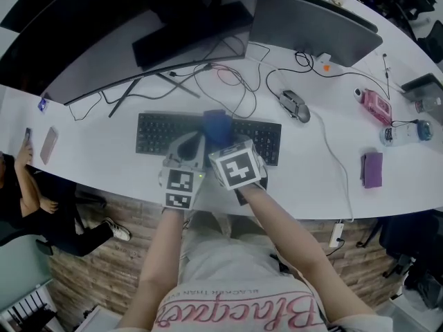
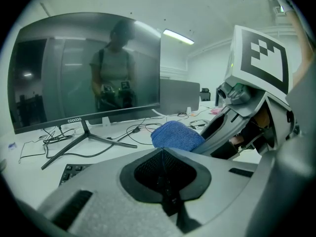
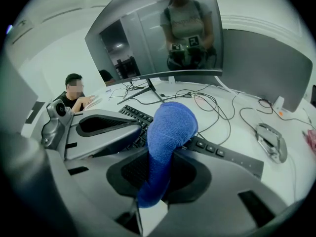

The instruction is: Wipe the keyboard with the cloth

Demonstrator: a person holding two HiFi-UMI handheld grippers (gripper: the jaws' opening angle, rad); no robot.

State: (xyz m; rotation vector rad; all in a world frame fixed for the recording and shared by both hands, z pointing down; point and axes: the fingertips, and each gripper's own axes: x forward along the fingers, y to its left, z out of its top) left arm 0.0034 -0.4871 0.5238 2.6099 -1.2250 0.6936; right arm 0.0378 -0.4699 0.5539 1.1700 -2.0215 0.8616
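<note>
A black keyboard (image 1: 156, 133) lies across the white desk (image 1: 325, 185) in front of me. My right gripper (image 1: 220, 141) is shut on a blue cloth (image 1: 217, 126), which bulges out over the keyboard's middle keys. In the right gripper view the cloth (image 3: 170, 130) stands up from between the jaws, above the keyboard (image 3: 217, 151). My left gripper (image 1: 188, 148) hovers close beside it on the left, over the keyboard, shut with nothing in it. In the left gripper view the cloth (image 2: 176, 135) shows just beyond the closed jaws.
A large curved monitor (image 1: 138, 26) and its stand (image 1: 124, 95) are behind the keyboard, with loose cables (image 1: 221, 81). A second screen (image 1: 311, 26), a mouse (image 1: 294, 105), a pink item (image 1: 377, 105), a bottle (image 1: 405, 133) and a purple pouch (image 1: 372, 169) lie to the right. A person (image 1: 28, 206) sits at the left.
</note>
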